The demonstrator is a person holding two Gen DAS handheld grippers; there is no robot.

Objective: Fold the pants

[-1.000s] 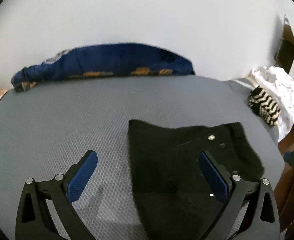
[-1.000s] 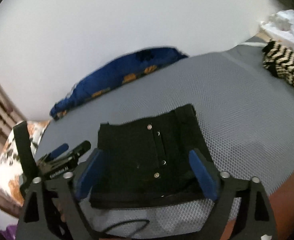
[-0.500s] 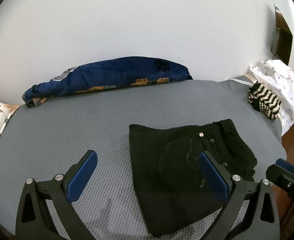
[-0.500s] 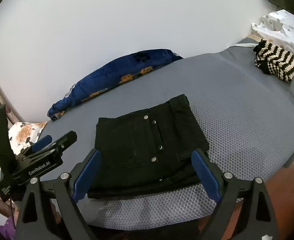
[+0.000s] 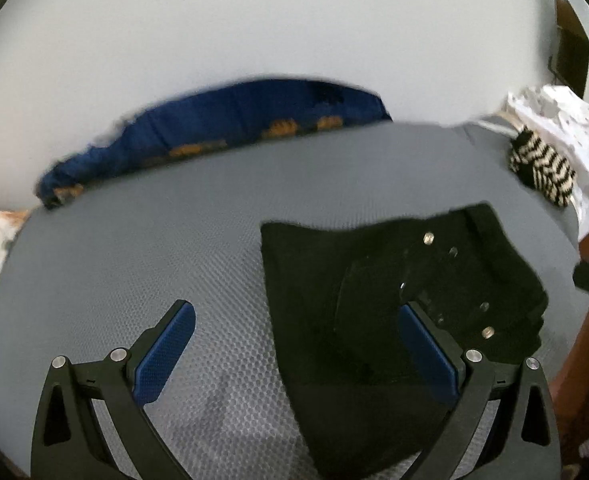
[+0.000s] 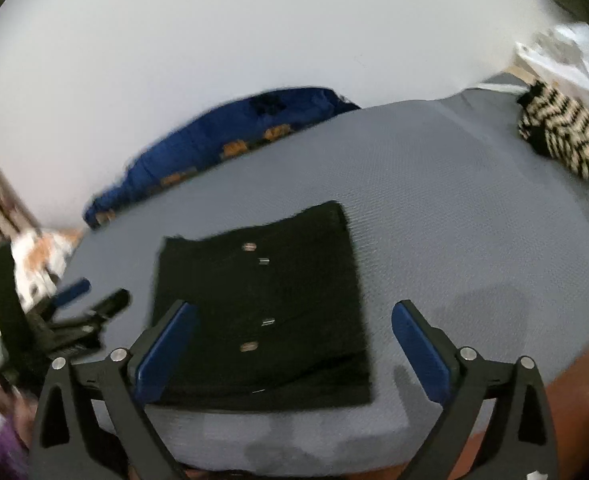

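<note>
Right wrist view: black folded pants [image 6: 262, 304] form a rectangle on honeycomb-textured mattress [image 6: 454, 240].

Grey mesh mattress [image 6: 454, 216] holds folded black pants [image 6: 262, 304] right under the right gripper [image 6: 292, 340], striped knit [image 6: 562, 136] far right.

right gripper [image 6: 292, 342]: we've got the jaws spread wide, just been opening, nothing pinched | black pants [image 6: 260, 308]: folded into a neat block, lying flat on the grey mattress [image 6: 454, 216] under the gap | left gripper [image 6: 60, 320]: blurry at the left edge | striped knit [image 6: 562, 138]: far right corner
</note>
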